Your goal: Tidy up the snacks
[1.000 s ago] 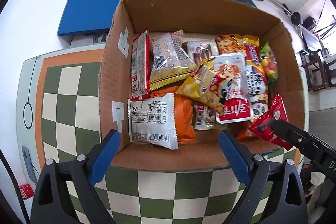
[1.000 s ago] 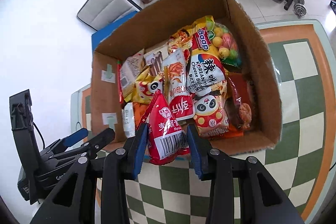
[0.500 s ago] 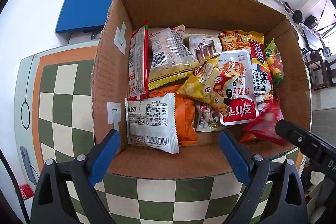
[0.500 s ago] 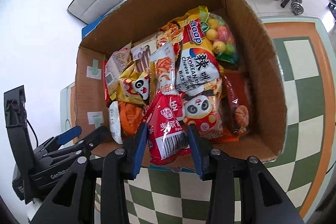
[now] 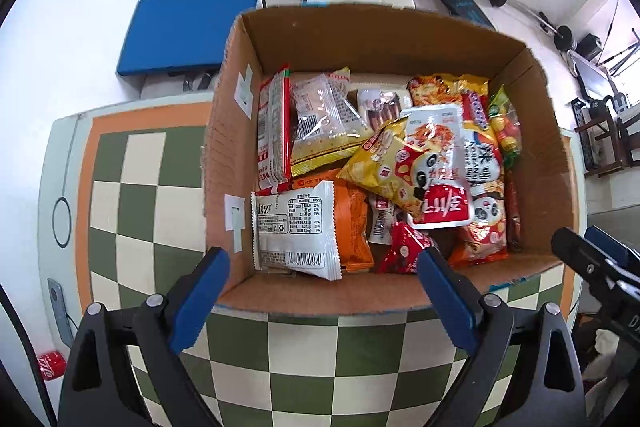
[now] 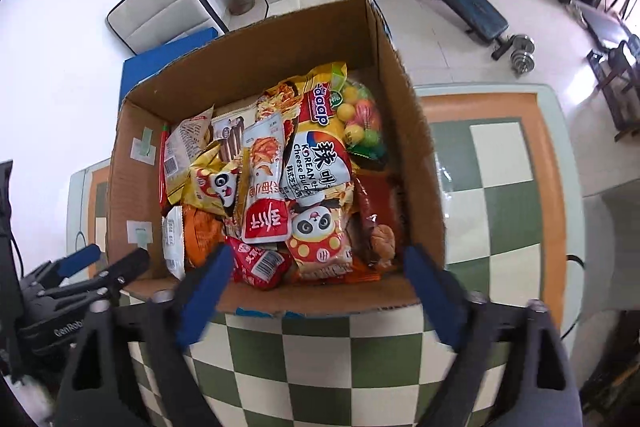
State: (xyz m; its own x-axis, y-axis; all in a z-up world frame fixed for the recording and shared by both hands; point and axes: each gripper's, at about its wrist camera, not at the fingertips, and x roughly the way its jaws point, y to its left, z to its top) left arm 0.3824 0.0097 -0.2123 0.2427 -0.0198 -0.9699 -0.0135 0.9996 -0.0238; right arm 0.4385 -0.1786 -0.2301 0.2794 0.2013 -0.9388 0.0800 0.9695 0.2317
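In the cardboard box (image 6: 400, 131), the red packet (image 6: 260, 261) is lying released, the right gripper (image 6: 316, 291) having just been opening, both jaws spread empty.

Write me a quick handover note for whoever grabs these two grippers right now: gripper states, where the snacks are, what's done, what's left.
Left gripper: open, empty, above the cardboard box's near edge.
Right gripper: jaws have just been opening, nothing between them now.
Red snack packet: lies in the box at its near wall, among the other snack packets.
Done: red packet dropped in.
Left: no snacks visible outside the box; check the table around it.
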